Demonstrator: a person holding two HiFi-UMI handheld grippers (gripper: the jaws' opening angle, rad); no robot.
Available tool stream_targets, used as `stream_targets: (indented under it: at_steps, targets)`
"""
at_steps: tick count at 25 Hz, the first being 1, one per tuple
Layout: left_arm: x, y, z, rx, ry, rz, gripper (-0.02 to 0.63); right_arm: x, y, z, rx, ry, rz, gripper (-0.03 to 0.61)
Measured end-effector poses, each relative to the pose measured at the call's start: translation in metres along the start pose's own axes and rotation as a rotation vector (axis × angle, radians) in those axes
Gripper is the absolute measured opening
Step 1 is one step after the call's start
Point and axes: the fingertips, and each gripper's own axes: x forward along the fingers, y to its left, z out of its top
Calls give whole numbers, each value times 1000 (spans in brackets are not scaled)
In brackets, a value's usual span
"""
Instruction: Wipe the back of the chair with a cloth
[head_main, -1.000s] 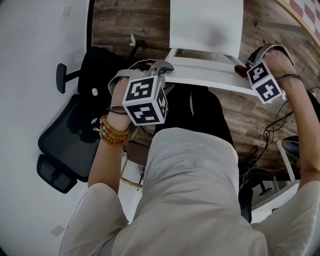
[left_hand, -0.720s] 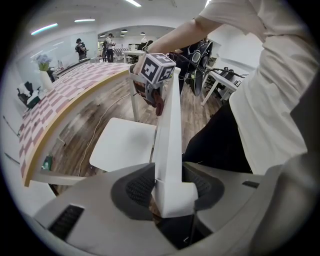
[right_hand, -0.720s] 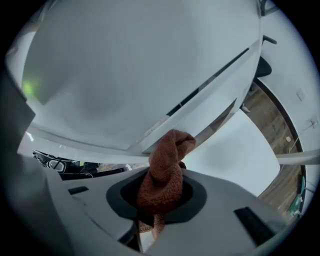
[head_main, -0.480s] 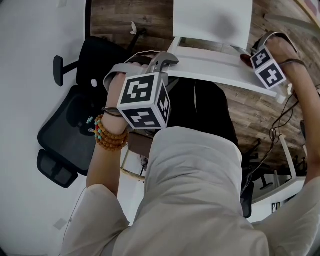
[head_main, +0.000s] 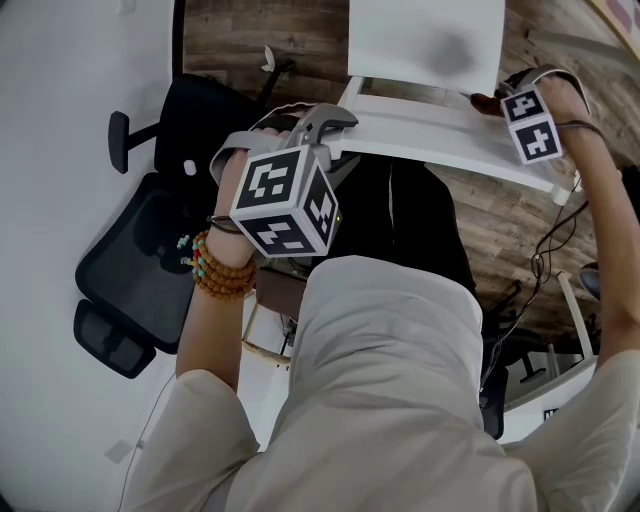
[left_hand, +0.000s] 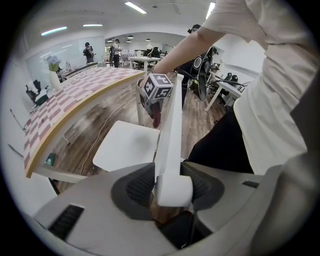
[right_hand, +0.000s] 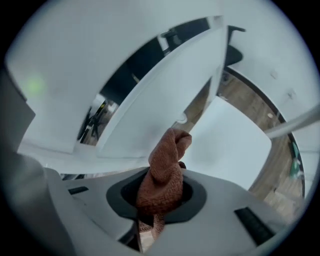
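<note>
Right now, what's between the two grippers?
The chair's white backrest, bare, runs from the left gripper clamping it to the right gripper with the cloth; head view.

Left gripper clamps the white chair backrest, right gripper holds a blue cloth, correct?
Not blue: the right gripper view shows the right gripper shut on a reddish-brown woven cloth. The left gripper does clamp the white chair backrest.
</note>
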Motion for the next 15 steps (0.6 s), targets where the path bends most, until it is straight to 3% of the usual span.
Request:
stream_targets:
  at_steps: [4,7,12,15]
  targets:
    - [-22,-7,-5,-57,-31,34,190,-48,-12,11,304,-192,-138,83]
    - [-47,2,0,-89,-90,85,190,-103,-28,-2,504,-296,-297,83]
    - [-100,-5,28,-134,-247,156,170,-210,-9,-7,770,-462,-552,83]
    - [-139,-4,67,-155,-412,234,77,-288,12,-4,933,-643,-745,83]
